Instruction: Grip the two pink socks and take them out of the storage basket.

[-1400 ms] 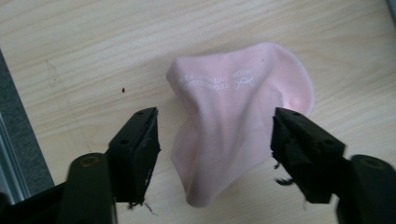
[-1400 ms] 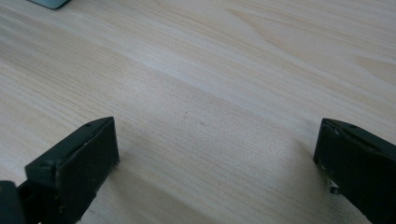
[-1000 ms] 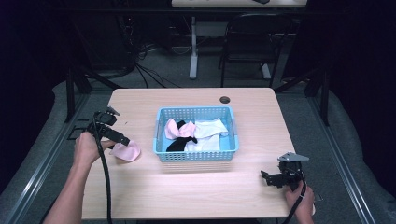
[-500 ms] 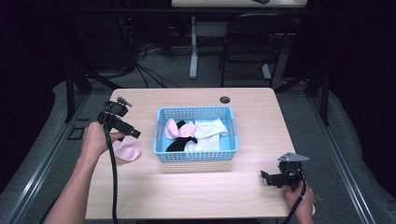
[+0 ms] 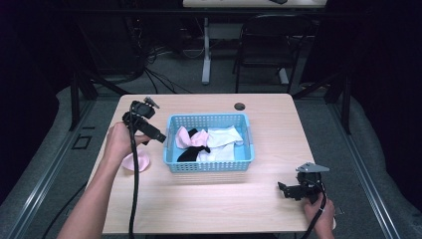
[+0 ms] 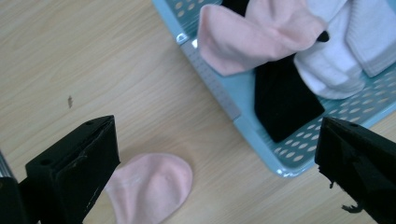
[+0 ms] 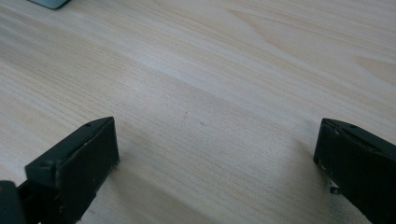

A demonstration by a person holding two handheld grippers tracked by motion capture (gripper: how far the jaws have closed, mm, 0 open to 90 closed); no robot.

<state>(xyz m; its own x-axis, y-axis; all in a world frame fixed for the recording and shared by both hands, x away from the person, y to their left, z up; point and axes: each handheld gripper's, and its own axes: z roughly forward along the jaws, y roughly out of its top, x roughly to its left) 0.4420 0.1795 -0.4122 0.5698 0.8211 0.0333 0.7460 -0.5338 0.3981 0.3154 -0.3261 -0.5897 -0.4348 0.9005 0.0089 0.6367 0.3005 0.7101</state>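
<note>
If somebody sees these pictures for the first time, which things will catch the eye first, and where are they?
The blue basket in the middle of the table stands out first, with pink, black and white socks heaped in it. Next comes the single pink sock lying on the wood beside the basket, under the open left tongs. The right tongs, also open, sit low near the table's front right corner.
</note>
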